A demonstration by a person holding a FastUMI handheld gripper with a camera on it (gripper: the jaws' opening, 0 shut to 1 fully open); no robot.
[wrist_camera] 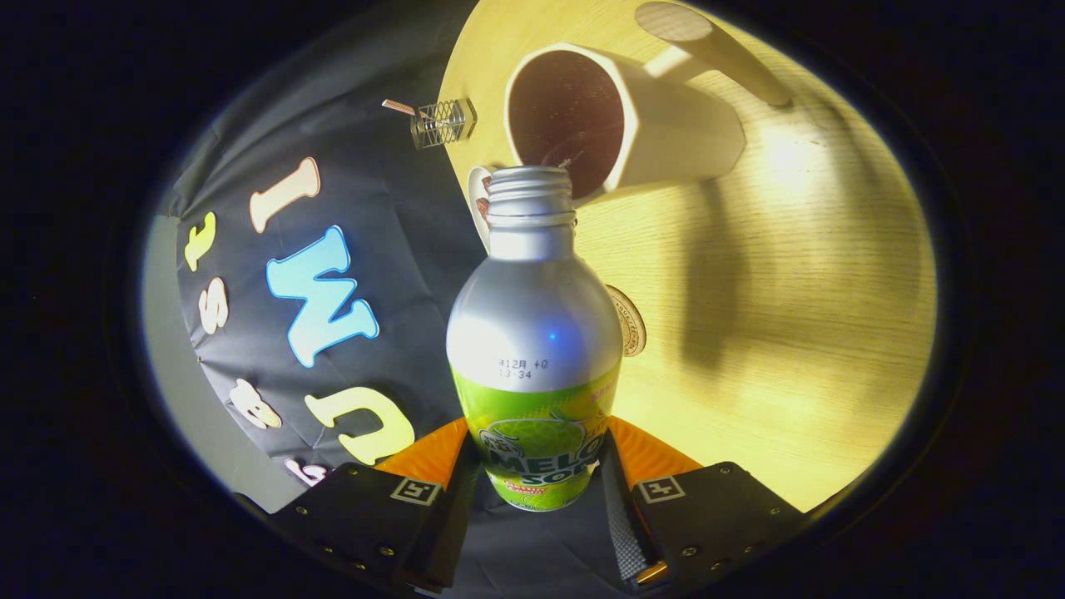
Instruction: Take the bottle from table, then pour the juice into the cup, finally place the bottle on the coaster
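Gripper view: tongs [537,474] clamped on the capless bottle [534,333], its mouth at the cup [620,125] rim above the worktop [790,333].

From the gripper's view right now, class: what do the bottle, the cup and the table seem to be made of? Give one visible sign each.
Bottle, shut between the gripper fingers: probably aluminium, matt silver with a threaded neck and a glossy green printed band.
Cup: looks like cream ceramic or plastic, smooth, faceted sides, dark inside; the look leaves it open.
Table: pale wood or wood-look laminate, fine straight grain lines.
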